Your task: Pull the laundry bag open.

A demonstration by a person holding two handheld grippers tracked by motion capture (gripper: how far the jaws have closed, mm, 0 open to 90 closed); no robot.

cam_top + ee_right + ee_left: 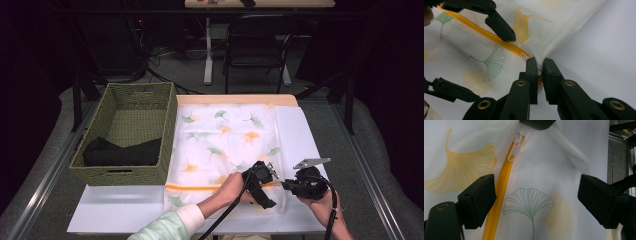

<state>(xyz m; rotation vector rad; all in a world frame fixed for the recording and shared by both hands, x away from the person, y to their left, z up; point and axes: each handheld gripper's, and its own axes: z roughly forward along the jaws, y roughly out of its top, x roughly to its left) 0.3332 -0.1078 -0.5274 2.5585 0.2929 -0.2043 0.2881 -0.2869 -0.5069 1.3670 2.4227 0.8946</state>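
Note:
A white mesh bag (225,135) printed with ginkgo leaves lies flat on the table, an orange zipper (496,202) running along its near end. My right gripper (541,65) is shut on the bag's edge just past the zipper's end, lifting the cloth slightly. The white zipper pull (514,147) sits close to that grip. My left gripper (536,195) hovers open over the bag with one jaw on each side of the zipper and nothing pinched. In the high view the left gripper (267,190) and right gripper (286,185) meet at the bag's near right corner.
A woven green basket (120,175) holding a black cloth (122,150) stands at the left of the bag. A white sheet (300,135) covers the table under the bag. A chair (257,45) stands beyond the far edge.

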